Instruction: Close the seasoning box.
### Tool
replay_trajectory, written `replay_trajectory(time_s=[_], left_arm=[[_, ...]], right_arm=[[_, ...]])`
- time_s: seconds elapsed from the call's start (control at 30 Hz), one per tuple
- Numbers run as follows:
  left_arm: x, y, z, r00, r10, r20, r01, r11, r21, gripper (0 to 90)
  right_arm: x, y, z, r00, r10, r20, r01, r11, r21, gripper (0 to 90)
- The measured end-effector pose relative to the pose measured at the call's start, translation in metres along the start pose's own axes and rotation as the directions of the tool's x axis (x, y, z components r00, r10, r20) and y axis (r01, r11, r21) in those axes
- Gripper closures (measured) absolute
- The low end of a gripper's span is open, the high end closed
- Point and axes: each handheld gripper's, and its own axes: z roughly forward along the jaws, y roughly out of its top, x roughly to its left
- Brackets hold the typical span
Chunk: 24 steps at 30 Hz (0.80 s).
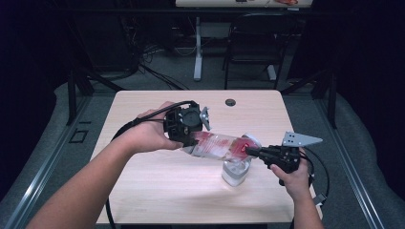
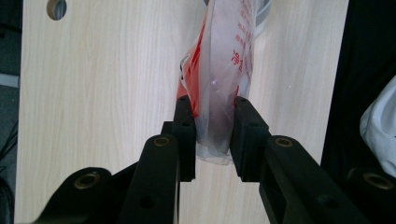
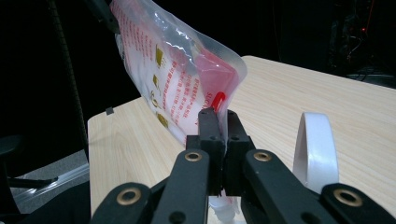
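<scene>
My right gripper has its jaws pinched tight on the plastic bag at its red-zipper corner; my left gripper has its jaws clamped on the far end. The bag hangs stretched between them over the table, mouth end above the white container (looks set up for pouring, I'd say).

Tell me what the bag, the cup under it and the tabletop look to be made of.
Bag: thin clear plastic film, glossy, creased, with red print.
Cup: apparently translucent white plastic, smooth; could be frosted glass.
Tabletop: pale wood-grain surface, matte, probably laminate rather than solid wood.
</scene>
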Motion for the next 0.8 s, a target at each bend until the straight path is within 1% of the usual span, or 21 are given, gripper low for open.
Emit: replay_trajectory(time_s=[0.07, 0.23, 0.53, 0.67, 0.8], left_arm=[[-0.0001, 0.0010, -0.0009, 1.0000, -0.001, 0.005, 0.001, 1.0000, 0.000, 74.4], [-0.0003, 0.0027, -0.0010, 1.0000, 0.005, 0.003, -0.005, 1.0000, -0.003, 74.8], [-0.0002, 0.0037, -0.0018, 1.0000, -0.001, 0.003, 0.001, 0.9998, -0.019, 75.3], [-0.0003, 0.0047, -0.0023, 1.0000, 0.006, 0.001, -0.006, 0.9998, -0.020, 75.4], [-0.0005, 0.0054, -0.0022, 1.0000, 0.004, -0.002, -0.004, 0.9997, -0.026, 75.6]], right_arm=[[-0.0010, -0.0012, 0.0000, 1.0000, 0.004, -0.007, -0.004, 1.000, -0.001, 89.8], [-0.0010, -0.0023, 0.0014, 1.0000, -0.006, 0.001, 0.005, 1.000, 0.018, 89.7], [-0.0008, -0.0030, 0.0009, 1.0000, -0.006, 0.004, 0.006, 1.000, 0.021, 89.7], [-0.0008, -0.0035, 0.0006, 1.0000, -0.007, 0.006, 0.007, 1.000, 0.021, 89.7], [-0.0008, -0.0038, 0.0004, 0.9999, -0.010, 0.008, 0.009, 1.000, 0.023, 89.6]])
